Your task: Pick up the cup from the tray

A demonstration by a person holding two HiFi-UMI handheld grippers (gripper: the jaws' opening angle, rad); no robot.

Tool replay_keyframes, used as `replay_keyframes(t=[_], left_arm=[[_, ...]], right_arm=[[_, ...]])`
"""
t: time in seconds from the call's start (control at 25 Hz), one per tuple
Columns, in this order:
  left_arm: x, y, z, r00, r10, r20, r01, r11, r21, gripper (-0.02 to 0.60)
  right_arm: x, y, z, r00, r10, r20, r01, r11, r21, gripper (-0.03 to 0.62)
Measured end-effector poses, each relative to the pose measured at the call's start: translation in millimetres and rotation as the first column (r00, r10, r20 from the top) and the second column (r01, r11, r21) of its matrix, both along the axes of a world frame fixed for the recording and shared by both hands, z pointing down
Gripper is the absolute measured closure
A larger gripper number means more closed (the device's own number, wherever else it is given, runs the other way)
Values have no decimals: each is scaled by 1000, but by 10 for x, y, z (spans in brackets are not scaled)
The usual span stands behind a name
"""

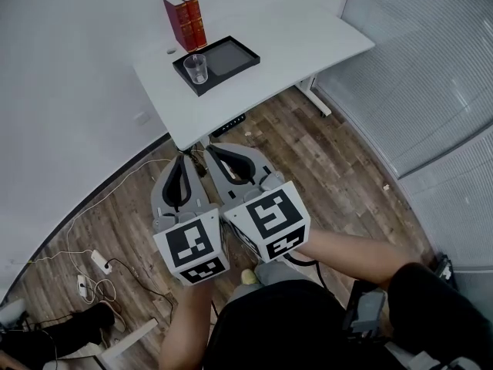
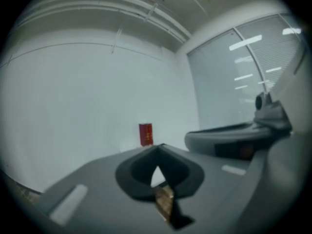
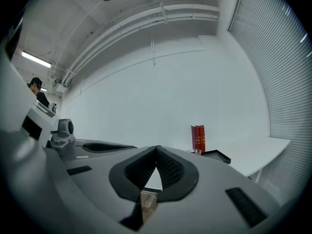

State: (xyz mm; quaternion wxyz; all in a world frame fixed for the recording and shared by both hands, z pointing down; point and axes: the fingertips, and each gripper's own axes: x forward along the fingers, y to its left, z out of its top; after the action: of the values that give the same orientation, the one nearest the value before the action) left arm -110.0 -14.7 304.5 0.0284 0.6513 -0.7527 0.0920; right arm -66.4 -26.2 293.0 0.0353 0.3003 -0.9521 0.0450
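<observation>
Held close to my chest, my left gripper [image 1: 183, 158] and right gripper [image 1: 212, 149] hang side by side above the wooden floor [image 1: 323, 168], marker cubes toward me and tips aimed at the table. Both are closed right down, pad against pad, with nothing caught between them. Each gripper's own view shows its tips meeting in a point against the bare white wall.

Cables and power strips [image 1: 96, 262] trail across the boards at near left. Farther off, well apart from both grippers, stands the white table [image 1: 308, 41]. A black tray [image 1: 227, 56] lies on its left part. The cup [image 1: 196, 68] stands upright at the tray's near-left end, with two red books [image 1: 185, 20] standing just beyond it.

The cup is a small clear tumbler and looks empty, so I judge it light and stiff-walled. Its smooth sides are probably slippery. If it is glass it could break, and if it is thin plastic it could flex under a hard pinch. The best hold, I think, is across the wall at about mid-height, one pad on each side, firm but not crushing. My jaws must first open wider than the cup. Coming in from the near right, over the bare part of the tray, keeps me clear of the books.
</observation>
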Motion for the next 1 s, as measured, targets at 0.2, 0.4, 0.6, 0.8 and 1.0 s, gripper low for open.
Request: replay_keyframes(t=[0.2, 0.4, 0.6, 0.8, 1.0], left_arm=[[-19, -197, -29, 1000, -18, 14, 18, 1000, 4, 580], [-23, -317, -11, 999, -38, 20, 38, 999, 6, 580], [4, -417, 12, 998, -62, 22, 62, 998, 5, 580], [16, -417, 15, 996, -76, 36, 76, 997, 3, 580], [-3, -436, -64, 996, -80, 49, 79, 997, 12, 580]], right_arm=[[-28, -206, -14, 1000, -20, 13, 19, 1000, 5, 588], [-33, -340, 2, 999, -37, 16, 37, 999, 11, 588], [-2, -446, 42, 998, -59, 14, 58, 998, 6, 588], [8, -456, 60, 997, -71, 19, 71, 997, 4, 588], [-15, -478, -39, 996, -75, 41, 74, 997, 17, 588]])
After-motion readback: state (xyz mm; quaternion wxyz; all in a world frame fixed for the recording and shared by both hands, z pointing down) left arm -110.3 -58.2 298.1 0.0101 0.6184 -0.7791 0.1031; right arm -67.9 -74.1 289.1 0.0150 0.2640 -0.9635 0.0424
